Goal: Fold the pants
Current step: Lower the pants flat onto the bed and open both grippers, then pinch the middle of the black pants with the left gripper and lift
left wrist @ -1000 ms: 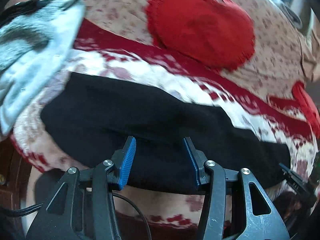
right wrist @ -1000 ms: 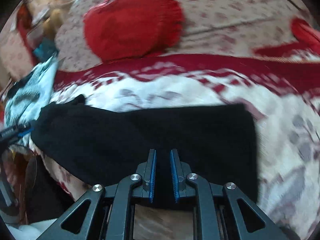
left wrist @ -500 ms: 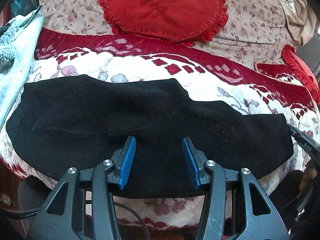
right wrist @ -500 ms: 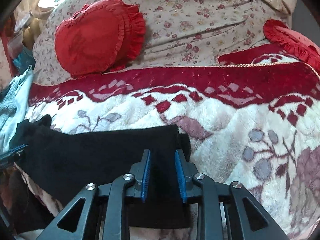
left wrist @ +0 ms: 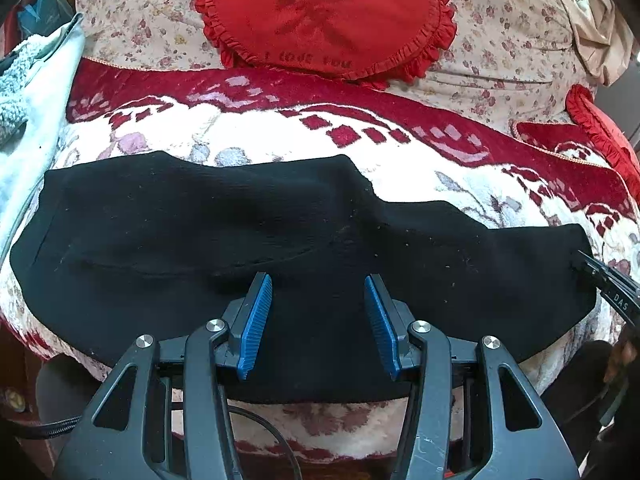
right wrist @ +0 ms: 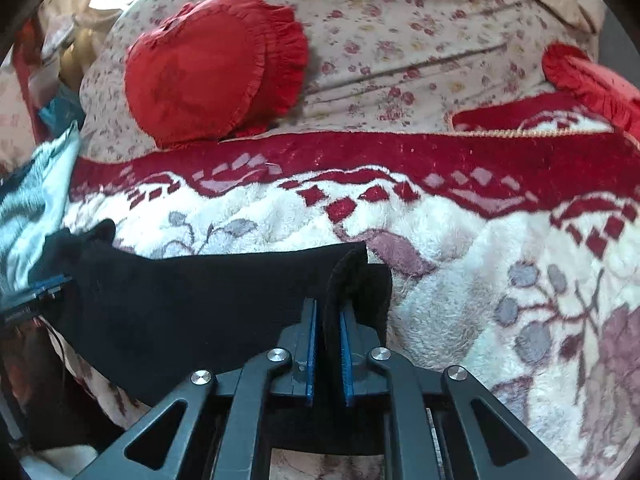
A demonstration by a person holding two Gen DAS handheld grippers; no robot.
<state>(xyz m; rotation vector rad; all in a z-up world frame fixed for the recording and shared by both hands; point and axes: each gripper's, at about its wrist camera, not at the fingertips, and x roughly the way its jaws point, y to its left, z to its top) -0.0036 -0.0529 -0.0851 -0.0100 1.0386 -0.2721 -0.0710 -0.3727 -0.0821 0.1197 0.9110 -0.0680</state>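
Black pants (left wrist: 240,240) lie flat across the front of a red-and-white fleece blanket (left wrist: 280,128), folded lengthwise into a long strip. My left gripper (left wrist: 318,292) is open and hovers over the pants' near middle edge, holding nothing. My right gripper (right wrist: 327,320) is shut on the right end of the pants (right wrist: 200,300), and that end curls up between the pads. The right gripper's tip also shows in the left wrist view (left wrist: 600,276) at the pants' right end.
A round red frilled cushion (left wrist: 324,16) leans on the flowered back (left wrist: 500,40). A second red cushion (right wrist: 592,80) lies at the far right. A pale blue fleece garment (left wrist: 28,92) lies at the left edge. The blanket's front edge drops off below the pants.
My right gripper has slid right along the pants to their end and pinched it. My left gripper has steadied over the pants' middle, still open.
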